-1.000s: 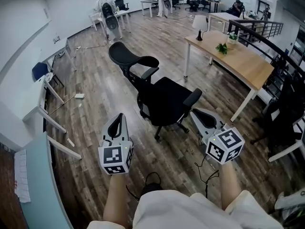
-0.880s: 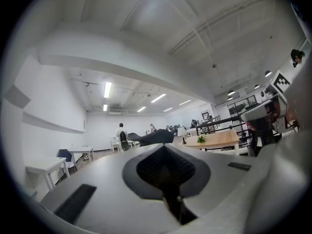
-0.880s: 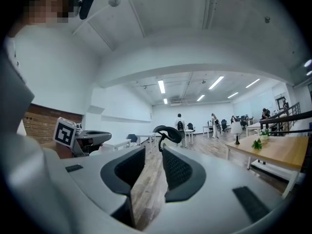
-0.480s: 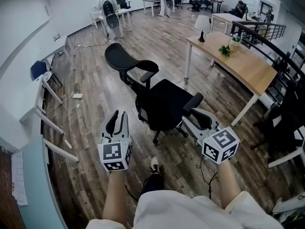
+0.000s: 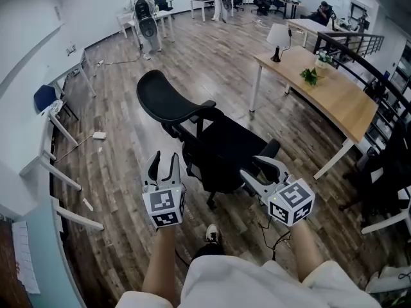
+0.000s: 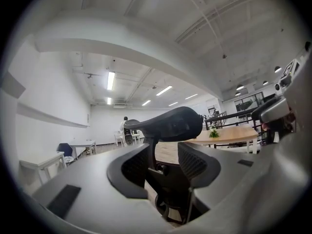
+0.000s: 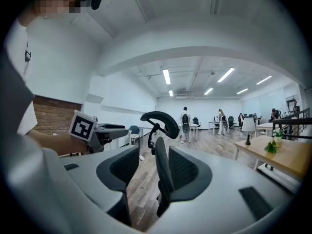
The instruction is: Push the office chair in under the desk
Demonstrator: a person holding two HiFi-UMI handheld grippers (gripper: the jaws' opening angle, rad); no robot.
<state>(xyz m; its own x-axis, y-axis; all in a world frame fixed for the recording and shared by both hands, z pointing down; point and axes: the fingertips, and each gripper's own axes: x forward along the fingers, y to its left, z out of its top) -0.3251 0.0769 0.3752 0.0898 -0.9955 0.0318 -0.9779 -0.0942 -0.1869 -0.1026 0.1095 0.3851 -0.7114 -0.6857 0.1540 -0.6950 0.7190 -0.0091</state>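
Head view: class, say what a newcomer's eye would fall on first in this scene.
The black chair standing alone mid-floor, away from the wooden desk at right, draws the eye first. Next come the left gripper and right gripper at the bottom, either side of the chair. Their jaws have just been opening and press on nothing, though chair parts show in the gaps.

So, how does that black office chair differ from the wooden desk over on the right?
The office chair is black all over; the desk has a pale wooden top on white legs. The office chair's seat is empty, while the desk carries a lamp and a small plant. Both stand on the same wood-plank floor, clearly apart from each other.
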